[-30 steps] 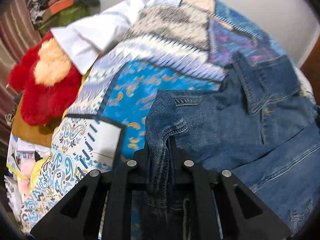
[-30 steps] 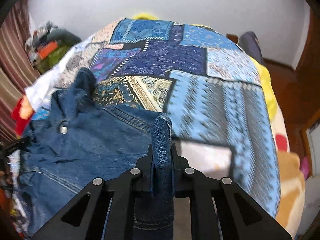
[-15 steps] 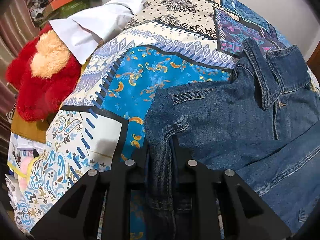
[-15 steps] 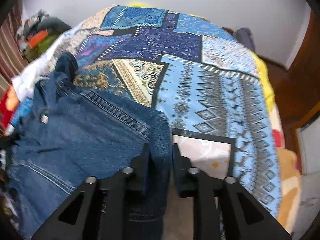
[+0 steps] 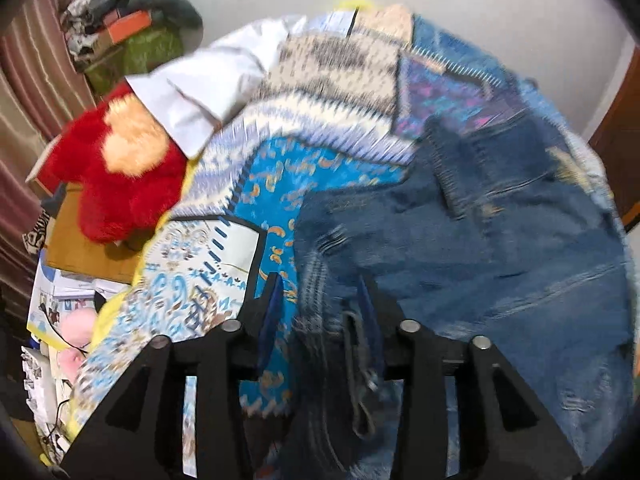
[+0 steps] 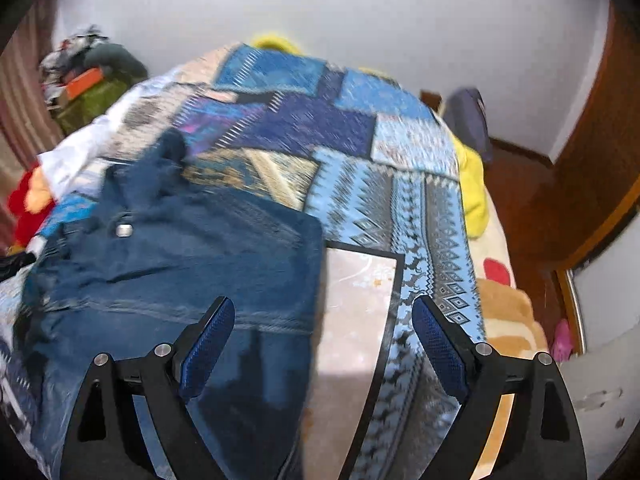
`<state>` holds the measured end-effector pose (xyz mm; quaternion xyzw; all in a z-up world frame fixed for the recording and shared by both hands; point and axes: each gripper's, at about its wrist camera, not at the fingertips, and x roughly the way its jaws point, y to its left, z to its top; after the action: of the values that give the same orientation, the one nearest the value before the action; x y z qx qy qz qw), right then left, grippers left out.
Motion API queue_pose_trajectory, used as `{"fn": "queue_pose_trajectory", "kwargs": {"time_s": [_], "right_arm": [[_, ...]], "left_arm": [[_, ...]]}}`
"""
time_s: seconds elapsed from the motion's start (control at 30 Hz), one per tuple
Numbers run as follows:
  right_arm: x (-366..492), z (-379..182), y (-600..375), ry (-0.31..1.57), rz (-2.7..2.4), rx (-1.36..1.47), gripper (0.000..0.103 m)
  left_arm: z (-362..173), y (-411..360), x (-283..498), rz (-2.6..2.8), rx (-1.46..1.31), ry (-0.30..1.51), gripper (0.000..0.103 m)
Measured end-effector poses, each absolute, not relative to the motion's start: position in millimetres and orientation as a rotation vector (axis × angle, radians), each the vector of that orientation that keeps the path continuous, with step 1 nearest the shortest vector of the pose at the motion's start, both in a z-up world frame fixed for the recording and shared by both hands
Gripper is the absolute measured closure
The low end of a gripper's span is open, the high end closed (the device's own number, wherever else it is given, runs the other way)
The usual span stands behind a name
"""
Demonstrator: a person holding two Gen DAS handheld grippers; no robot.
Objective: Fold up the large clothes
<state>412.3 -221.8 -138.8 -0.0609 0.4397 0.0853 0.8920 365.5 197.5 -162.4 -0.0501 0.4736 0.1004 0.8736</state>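
Observation:
A blue denim jacket [image 5: 500, 248] lies spread on the patchwork bedspread [image 5: 320, 120], collar toward the far side. My left gripper [image 5: 320, 300] is open, its fingers apart on either side of the jacket's left seam edge, which lies loose between them. In the right wrist view the jacket [image 6: 192, 264] lies flat at the left, with a metal button showing. My right gripper [image 6: 322, 320] is wide open and empty above the jacket's right edge and the bedspread [image 6: 400, 200].
A red and cream plush toy [image 5: 120, 172] and a white cloth [image 5: 208, 88] lie at the bed's left. Boxes and clutter [image 5: 124, 40] stand in the far left corner. A wooden door [image 6: 600, 160] and floor are to the right of the bed.
Both grippers have opened and let go of the jacket edges that they held. The jacket now lies flat on the bed. Both views are blurred by motion.

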Motion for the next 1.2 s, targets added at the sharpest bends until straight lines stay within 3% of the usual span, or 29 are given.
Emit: {"fn": "queue_pose_trajectory", "kwargs": {"time_s": [0.23, 0.3, 0.4, 0.77, 1.2], "right_arm": [[345, -80, -202, 0.815, 0.287, -0.116, 0.006], [325, -69, -201, 0.798, 0.314, -0.094, 0.003], [297, -58, -197, 0.774, 0.338, -0.081, 0.0], [227, -83, -221, 0.865, 0.367, 0.041, 0.0], [187, -163, -260, 1.124, 0.356, 0.201, 0.0]], "left_arm": [[-91, 157, 306, 0.129, -0.054, 0.814, 0.032], [-78, 150, 289, 0.115, -0.044, 0.78, 0.011], [-69, 140, 262, 0.102, -0.029, 0.745, 0.003], [-102, 152, 191, 0.124, -0.076, 0.827, 0.001], [-248, 207, 129, 0.174, -0.391, 1.207, 0.001]]}}
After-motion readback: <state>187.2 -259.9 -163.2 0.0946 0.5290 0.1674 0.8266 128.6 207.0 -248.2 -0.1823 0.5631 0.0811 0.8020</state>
